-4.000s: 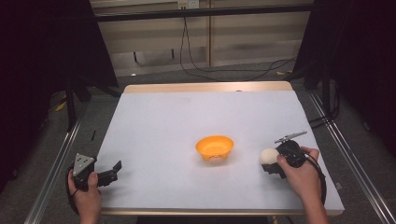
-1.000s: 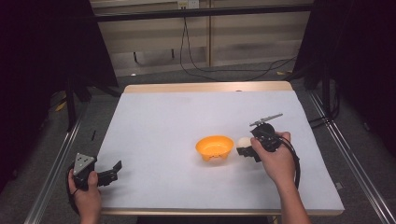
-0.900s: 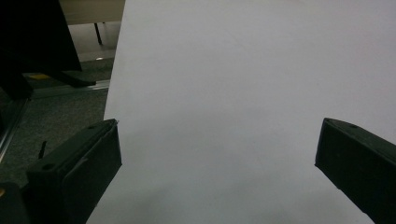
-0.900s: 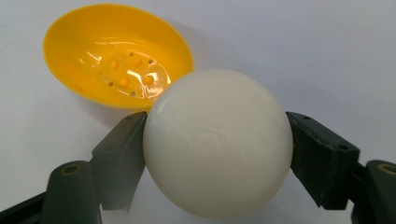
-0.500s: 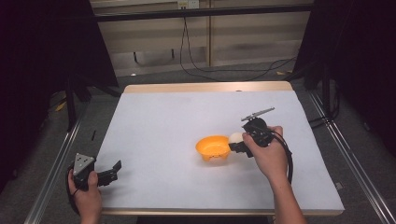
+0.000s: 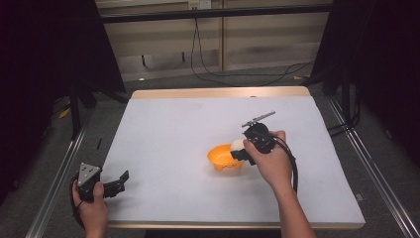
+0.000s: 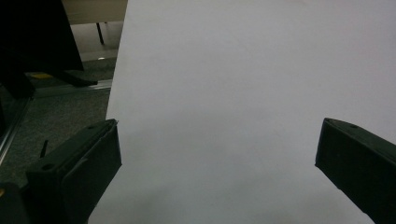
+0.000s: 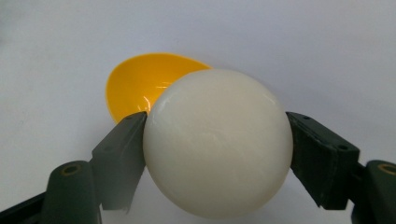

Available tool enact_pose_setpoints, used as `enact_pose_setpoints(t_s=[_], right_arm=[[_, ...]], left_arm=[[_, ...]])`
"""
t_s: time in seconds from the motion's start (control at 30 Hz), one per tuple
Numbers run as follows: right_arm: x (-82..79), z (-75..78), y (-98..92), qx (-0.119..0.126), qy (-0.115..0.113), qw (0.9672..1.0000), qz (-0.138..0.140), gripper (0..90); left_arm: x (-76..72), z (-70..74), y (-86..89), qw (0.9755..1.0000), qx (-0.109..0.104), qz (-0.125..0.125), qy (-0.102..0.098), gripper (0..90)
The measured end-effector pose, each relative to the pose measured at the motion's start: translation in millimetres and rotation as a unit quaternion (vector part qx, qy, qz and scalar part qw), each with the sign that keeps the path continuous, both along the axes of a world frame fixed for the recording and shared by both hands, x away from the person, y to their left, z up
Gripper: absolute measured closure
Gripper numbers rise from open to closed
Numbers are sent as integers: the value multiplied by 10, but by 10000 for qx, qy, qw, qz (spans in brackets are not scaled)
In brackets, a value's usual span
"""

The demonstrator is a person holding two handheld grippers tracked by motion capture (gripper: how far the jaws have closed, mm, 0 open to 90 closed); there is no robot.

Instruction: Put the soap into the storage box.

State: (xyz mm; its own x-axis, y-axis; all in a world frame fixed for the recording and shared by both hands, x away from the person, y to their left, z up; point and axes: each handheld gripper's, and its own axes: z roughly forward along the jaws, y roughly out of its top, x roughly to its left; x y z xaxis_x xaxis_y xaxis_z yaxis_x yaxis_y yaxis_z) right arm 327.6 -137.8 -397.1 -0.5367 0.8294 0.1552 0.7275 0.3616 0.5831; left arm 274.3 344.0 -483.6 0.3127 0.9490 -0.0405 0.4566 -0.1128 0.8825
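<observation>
An orange bowl [image 6: 224,158] sits upright near the middle of the white table [image 6: 188,134]. My right gripper [image 6: 239,150] is shut on a cream-white ball [image 6: 237,145] and holds it just over the bowl's right rim. In the right gripper view the ball [image 8: 218,149] is clamped between both jaws, with the bowl [image 8: 140,86] behind and below it. My left gripper [image 6: 118,184] rests open at the table's front left corner. In the left gripper view its jaws stand wide apart over bare table, left gripper [image 7: 219,163] holding nothing.
The table's front edge [image 6: 233,224] is a wooden strip. Metal rails [image 6: 54,188] run along both sides on the floor. Cables [image 6: 208,59] lie on the floor beyond the far edge. Dark curtains stand at left and right.
My right gripper has carried the ball leftward from the table's right side to the bowl's right rim. The left gripper has stayed put.
</observation>
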Motion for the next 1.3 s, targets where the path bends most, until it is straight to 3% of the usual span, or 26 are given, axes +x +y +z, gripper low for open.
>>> enact_pose_setpoints(t_s=[0.4,0.8,1.3], right_arm=[[88,-96,217,-71,47,9999,81,243],[124,-203,289,-205,130,9997,76,243],[138,-329,338,-150,393,9991,2,240]], left_arm=[[1,0,-3,10000,-5,-1,9,1],[1,-1,-2,10000,-8,-11,7,1],[7,-1,-4,10000,-10,-30,27,1]])
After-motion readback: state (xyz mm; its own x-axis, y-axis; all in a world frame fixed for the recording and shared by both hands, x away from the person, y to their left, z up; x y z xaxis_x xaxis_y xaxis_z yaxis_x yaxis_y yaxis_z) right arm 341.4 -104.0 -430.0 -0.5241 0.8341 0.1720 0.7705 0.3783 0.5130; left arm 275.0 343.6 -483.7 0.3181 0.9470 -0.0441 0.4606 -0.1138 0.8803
